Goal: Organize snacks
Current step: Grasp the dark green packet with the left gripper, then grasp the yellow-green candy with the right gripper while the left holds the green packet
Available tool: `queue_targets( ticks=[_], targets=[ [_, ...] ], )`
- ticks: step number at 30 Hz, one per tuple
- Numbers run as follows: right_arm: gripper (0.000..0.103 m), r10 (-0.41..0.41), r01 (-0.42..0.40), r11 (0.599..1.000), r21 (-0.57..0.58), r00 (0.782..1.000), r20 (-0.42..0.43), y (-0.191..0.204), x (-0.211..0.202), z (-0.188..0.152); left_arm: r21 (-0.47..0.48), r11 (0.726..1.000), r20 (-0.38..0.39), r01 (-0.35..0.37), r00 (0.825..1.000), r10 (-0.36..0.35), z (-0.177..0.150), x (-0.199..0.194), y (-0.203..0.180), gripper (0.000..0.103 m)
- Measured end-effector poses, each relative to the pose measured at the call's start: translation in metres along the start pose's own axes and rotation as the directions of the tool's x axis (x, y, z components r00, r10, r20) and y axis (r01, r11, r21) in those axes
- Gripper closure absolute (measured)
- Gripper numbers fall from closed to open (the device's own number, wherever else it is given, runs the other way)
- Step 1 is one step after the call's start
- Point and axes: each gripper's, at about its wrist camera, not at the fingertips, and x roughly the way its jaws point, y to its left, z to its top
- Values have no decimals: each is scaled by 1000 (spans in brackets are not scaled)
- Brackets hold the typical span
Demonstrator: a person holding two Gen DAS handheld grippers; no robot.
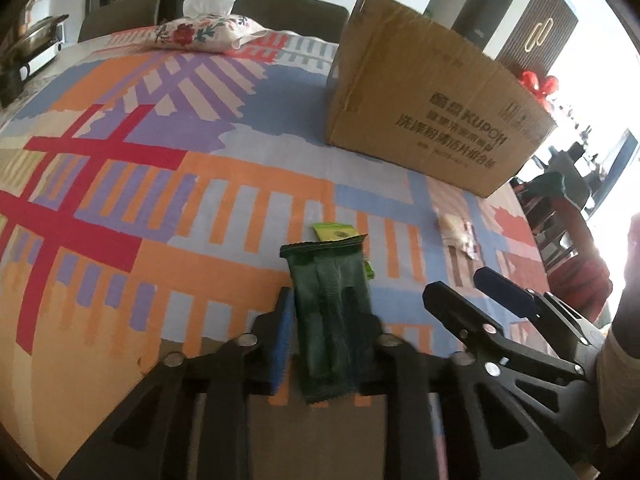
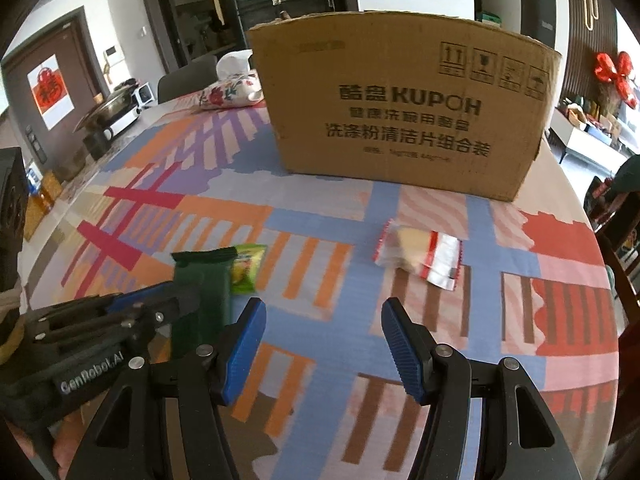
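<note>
My left gripper [image 1: 326, 312] is shut on a dark green snack packet [image 1: 330, 312], held just above the patterned tablecloth; it also shows in the right wrist view [image 2: 206, 284]. A light green snack packet [image 1: 334, 232] lies just beyond it, also in the right wrist view [image 2: 248, 268]. A clear white-and-red snack bag [image 2: 420, 254] lies ahead of my right gripper [image 2: 324, 344], which is open and empty above the cloth. That bag shows faintly in the left wrist view [image 1: 458, 232]. The open cardboard box [image 2: 404, 108] stands behind the snacks; it also shows in the left wrist view [image 1: 432, 96].
A floral tissue pouch [image 1: 200, 32] lies at the table's far side. A metal pot [image 2: 108, 106] on an appliance stands off the table's left. Chairs [image 1: 560, 224] stand along the right edge. The right gripper's arm [image 1: 500, 320] sits close beside the left one.
</note>
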Motion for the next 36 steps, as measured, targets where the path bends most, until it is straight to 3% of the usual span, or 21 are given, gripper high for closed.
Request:
queue_targets(
  ticks=[6, 12, 14, 19, 36],
  targets=[
    [42, -59, 59, 997, 40, 998, 8, -19, -8, -2, 55, 998, -9, -28, 1000, 29, -5, 9, -16, 46],
    [42, -67, 66, 995, 77, 998, 4, -35, -9, -8, 116, 982, 20, -151, 989, 150, -5, 23, -29, 48],
    [42, -68, 67, 995, 79, 998, 6, -37, -9, -9, 107, 983, 23, -147, 989, 146, -7, 23, -27, 57],
    [42, -41, 40, 997, 69, 999, 5, -33, -7, -11, 93, 989, 19, -117, 993, 116, -7, 15, -21, 62],
    [43, 59, -61, 997, -43, 998, -34, 34, 28, 14, 101, 979, 141, -177, 977, 162, 0, -29, 20, 62]
  ],
)
